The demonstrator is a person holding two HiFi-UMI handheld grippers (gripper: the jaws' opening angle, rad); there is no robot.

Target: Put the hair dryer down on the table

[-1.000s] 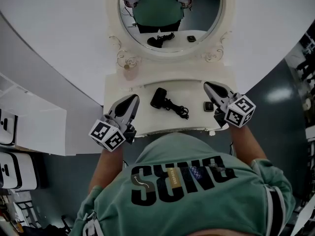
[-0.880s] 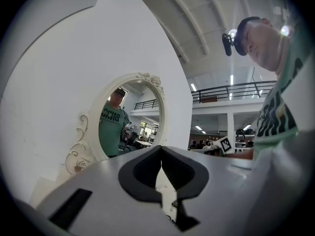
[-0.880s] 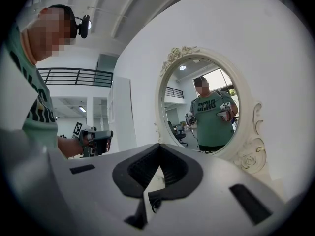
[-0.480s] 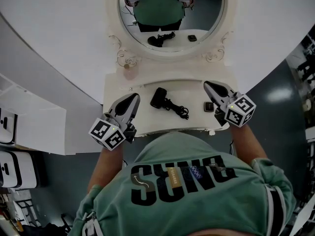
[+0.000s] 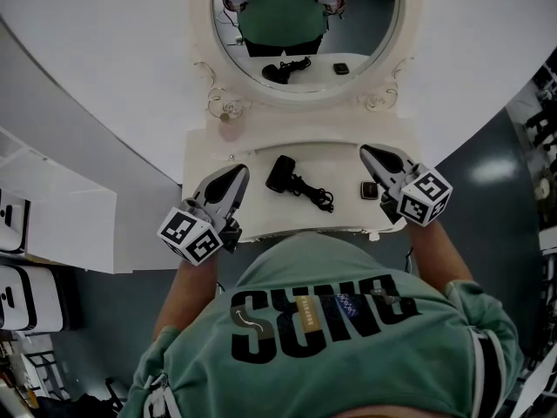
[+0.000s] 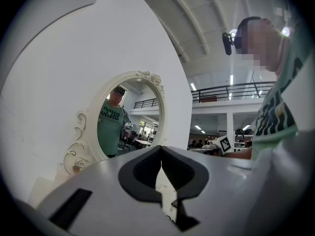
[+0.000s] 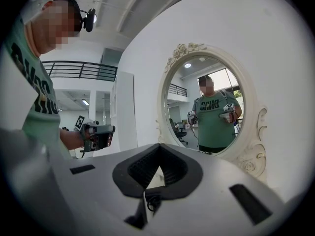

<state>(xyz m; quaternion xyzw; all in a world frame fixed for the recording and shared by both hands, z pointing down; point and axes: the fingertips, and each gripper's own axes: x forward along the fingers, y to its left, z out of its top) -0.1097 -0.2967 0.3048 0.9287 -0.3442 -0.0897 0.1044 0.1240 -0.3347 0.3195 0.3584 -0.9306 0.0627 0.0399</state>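
Black hair dryer [image 5: 280, 173] flat on white table [image 5: 344, 171], btwn L gripper [image 5: 233, 177] & R gripper [image 5: 372, 155]; both closed tight, empty.

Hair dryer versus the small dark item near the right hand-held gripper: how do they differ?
The hair dryer is larger and elongated, with a cord trailing from it; the small item is compact and squarish, with no cord showing. The hair dryer lies mid-table on its own; the small item sits at the right, close beside the right hand-held gripper. Shared: both are dark, both lie on the white table, and neither is held.
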